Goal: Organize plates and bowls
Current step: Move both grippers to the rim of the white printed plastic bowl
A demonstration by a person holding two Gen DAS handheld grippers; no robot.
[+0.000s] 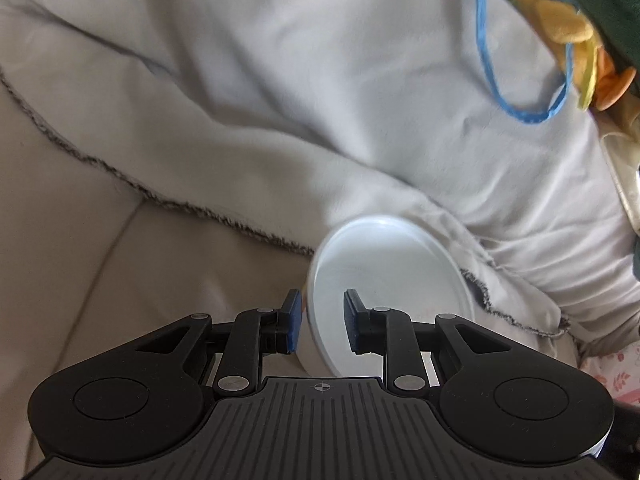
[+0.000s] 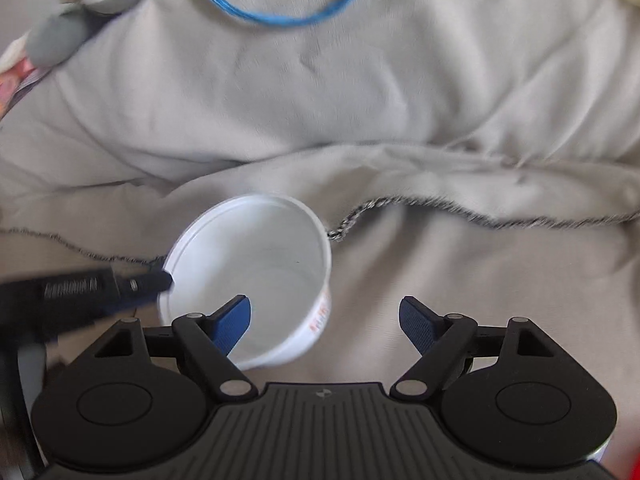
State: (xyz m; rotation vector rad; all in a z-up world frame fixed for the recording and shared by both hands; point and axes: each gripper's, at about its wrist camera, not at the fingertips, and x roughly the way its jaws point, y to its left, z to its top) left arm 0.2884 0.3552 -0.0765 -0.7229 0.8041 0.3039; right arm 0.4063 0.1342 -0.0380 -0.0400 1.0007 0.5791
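Left gripper (image 1: 320, 320) has the bowl (image 1: 390, 280), right gripper (image 2: 325, 322) is free.
Left fingers pinch the bowl's rim, bowl hangs tilted over the blanket (image 1: 280, 80); right fingers spread wide, empty, just beside it. Next, probably: carry bowl to its stack, keep the grip firm.

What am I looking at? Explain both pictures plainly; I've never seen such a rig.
There is no robot here. A person holds a two-finger gripper in each hand, and a camera on each looks forward along its fingers. One picture comes from the left gripper, the other from the right gripper. A rumpled blanket covers the surface, with a blue loop and a plush toy lying further back. The left jaws straddle the rim of a white bowl. Whether they pinch it is unclear. The right jaws stand open and hold nothing.
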